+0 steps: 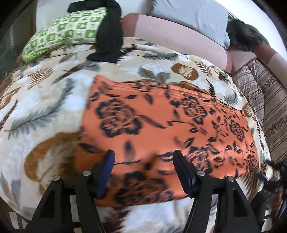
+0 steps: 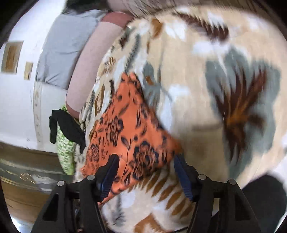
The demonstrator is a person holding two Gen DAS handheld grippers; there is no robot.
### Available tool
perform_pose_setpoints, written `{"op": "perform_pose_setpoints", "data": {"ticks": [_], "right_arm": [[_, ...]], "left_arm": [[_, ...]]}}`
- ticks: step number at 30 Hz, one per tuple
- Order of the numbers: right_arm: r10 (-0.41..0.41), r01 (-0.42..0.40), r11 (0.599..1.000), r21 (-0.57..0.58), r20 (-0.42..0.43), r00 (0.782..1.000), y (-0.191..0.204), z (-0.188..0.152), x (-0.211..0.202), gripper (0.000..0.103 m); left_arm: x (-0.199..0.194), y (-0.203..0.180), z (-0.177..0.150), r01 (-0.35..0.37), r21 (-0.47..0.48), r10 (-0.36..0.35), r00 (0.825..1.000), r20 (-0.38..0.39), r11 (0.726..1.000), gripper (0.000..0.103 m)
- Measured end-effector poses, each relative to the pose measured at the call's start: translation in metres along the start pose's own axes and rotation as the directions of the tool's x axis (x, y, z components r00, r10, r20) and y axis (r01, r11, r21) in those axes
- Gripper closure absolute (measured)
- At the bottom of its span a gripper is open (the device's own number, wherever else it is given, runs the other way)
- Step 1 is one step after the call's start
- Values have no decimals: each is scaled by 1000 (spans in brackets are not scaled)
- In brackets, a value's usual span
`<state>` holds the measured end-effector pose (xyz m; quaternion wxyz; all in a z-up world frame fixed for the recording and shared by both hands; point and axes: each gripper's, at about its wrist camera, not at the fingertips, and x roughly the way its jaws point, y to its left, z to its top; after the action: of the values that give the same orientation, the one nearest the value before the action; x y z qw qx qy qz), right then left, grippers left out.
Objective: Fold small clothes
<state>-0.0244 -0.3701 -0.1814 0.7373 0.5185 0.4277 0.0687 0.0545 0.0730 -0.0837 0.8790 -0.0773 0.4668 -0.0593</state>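
Left gripper (image 1: 143, 161): fingers spread wide with nothing between them, poised low over the near part of the orange floral cloth (image 1: 161, 125); whether the tips touch the fabric cannot be told through the blur.

Right gripper (image 2: 145, 164): also spread apart and empty, above a near corner of the same cloth, one finger over the orange fabric and the other at its edge by the blanket.

Orange floral cloth: lies spread fairly flat on the leaf-print blanket (image 1: 44, 111), a stitched seam running along its far edge; from the right wrist view it appears as a slanted shape with one corner toward the camera.

Stage, as I judge it: the cloth looks laid out and not yet folded over; both tools seem placed to pick up edges.

Surroundings: a green checked pillow (image 1: 62, 34) with a black garment (image 1: 109, 35) draped over it sits at the far side, well apart from the cloth; a pink bolster (image 1: 179, 39) and grey pillow (image 1: 188, 12) lie behind.

Risk, pinching the blanket: the plush surface under the cloth is soft, so closing too deep could catch both layers and drag the bedding.

Risk, uneven fold: thin fabric may slip or bunch if the two grips land at unequal spots along the edge.

Risk, blur: both views are smeared, so edge positions are uncertain.
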Motion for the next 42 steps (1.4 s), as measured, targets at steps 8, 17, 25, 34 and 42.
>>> {"op": "perform_pose_setpoints", "data": {"ticks": [8,17,25,34,42], "right_arm": [[48,-55,989,136,54,997,-17,6,40,36],[29,-43,990,131,107,994,-11,13,37,36],[-23,7,990,138,115,993,-18,14,26,36],[49,-78,987,141,196,979,-17,17,22,35],[78,-94,992,89,168,983,-7,16,28,35]], "left_arm": [[8,-49,8,4,44,-4,1000,-5,999,35],[19,-61,16,-21,64,22,1000,-22,998,35],[29,-64,17,-24,68,27,999,-43,997,35],[37,-79,17,-15,106,19,999,-44,994,35],[44,-103,15,7,136,-4,1000,-20,991,35]]}}
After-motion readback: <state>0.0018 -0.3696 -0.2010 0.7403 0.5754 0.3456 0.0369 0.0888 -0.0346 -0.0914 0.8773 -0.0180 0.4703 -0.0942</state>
